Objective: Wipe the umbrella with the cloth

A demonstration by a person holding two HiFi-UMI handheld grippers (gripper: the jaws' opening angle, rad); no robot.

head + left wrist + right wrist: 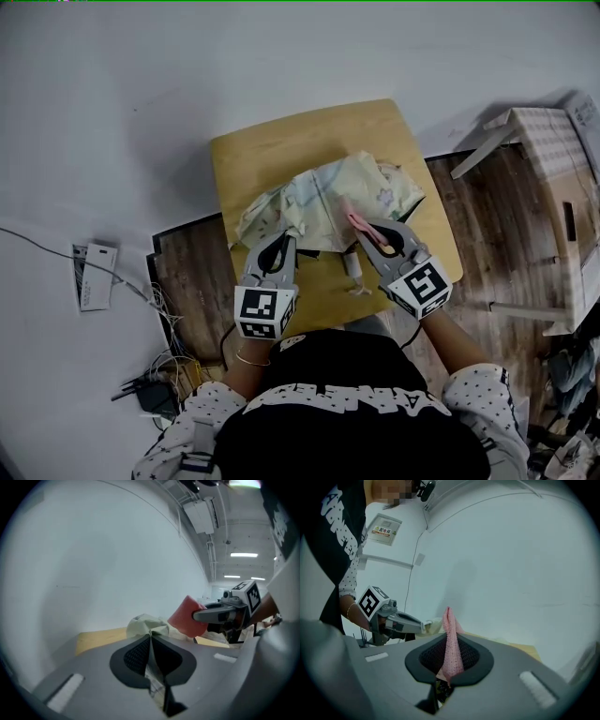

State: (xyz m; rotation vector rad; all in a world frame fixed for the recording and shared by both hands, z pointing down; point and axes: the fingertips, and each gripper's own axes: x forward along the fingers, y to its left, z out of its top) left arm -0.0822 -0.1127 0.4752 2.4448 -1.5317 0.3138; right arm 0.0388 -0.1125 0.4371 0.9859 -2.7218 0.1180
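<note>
A crumpled pale yellow-green umbrella (319, 202) lies on a small wooden table (281, 141); its whitish handle (354, 270) points toward the near edge. My left gripper (281, 240) is shut on a fold of the umbrella's fabric (149, 624) at the canopy's near left side, and thin pale cloth shows pinched between its pads. My right gripper (361, 230) is shut on a pink cloth (356, 220), which stands up between its jaws (451, 639). The pink cloth (187, 617) hangs just above the canopy's right part. In the right gripper view the left gripper (423, 626) holds fabric at its tip.
The table stands against a white wall, over dark wood flooring (187, 272). A white box (94, 277) and tangled cables (159, 375) lie at the left. A cardboard box (562, 178) and a wooden plank (483, 150) sit at the right.
</note>
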